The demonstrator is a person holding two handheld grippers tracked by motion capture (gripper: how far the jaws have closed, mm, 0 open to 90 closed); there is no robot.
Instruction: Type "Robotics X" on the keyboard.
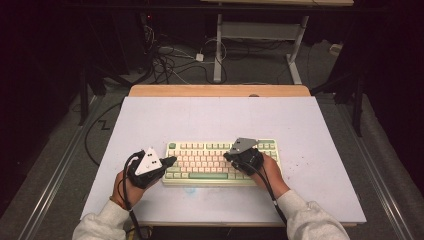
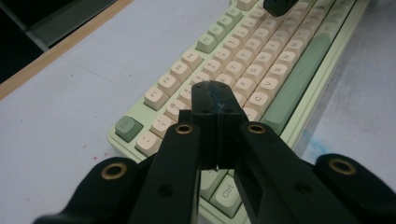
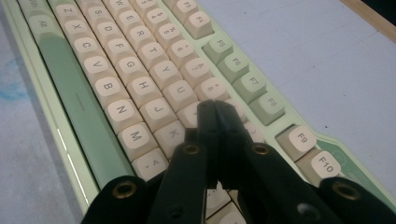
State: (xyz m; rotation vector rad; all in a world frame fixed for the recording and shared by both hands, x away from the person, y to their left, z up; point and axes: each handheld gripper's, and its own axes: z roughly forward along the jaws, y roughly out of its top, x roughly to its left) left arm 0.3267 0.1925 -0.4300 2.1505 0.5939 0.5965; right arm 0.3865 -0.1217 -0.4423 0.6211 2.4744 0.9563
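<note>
Both sets of jaws pressed together, nothing between, likely to serve as single blunt tips for pressing keys. Keyboard directly beneath: left gripper over its left-end keys, right gripper over its right half.

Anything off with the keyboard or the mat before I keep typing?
The keyboard sits square and looks whole. Only oddities: a faint blue smudge on the mat at its near edge, and reddish specks to its right.
</note>
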